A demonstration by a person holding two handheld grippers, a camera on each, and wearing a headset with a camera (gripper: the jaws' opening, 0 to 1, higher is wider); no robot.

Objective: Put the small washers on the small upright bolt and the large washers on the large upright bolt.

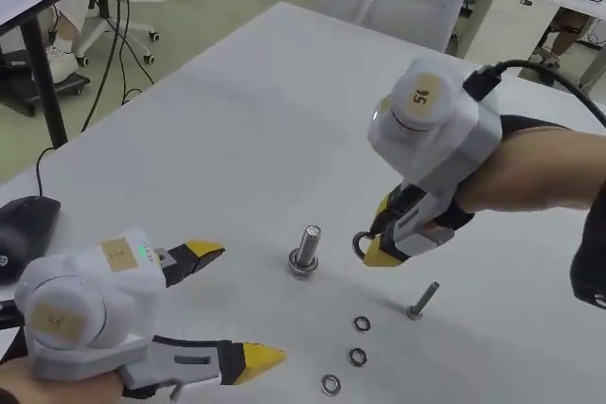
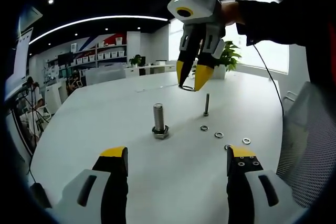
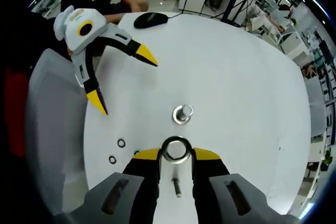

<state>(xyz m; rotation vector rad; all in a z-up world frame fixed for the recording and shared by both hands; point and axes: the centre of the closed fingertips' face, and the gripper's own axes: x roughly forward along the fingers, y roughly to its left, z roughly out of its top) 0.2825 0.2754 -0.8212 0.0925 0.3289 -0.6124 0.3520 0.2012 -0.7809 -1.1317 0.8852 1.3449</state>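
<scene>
Placement: pinching large washer [image 3: 176, 140] in right gripper [image 3: 177, 155], needing hole centred over large upright bolt [image 3: 182, 114], leaving left gripper [image 2: 177, 153] agape.

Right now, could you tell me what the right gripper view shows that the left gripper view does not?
Right gripper view: the large washer as a full ring in the right gripper, the open left gripper, a computer mouse. Left gripper view: the small bolt at full height, a potted plant. Both: the large bolt, small washers, the white table.

The head view is looking steeply down; both gripper views are sharing the large bolt [image 2: 159, 121] ahead of them.
</scene>
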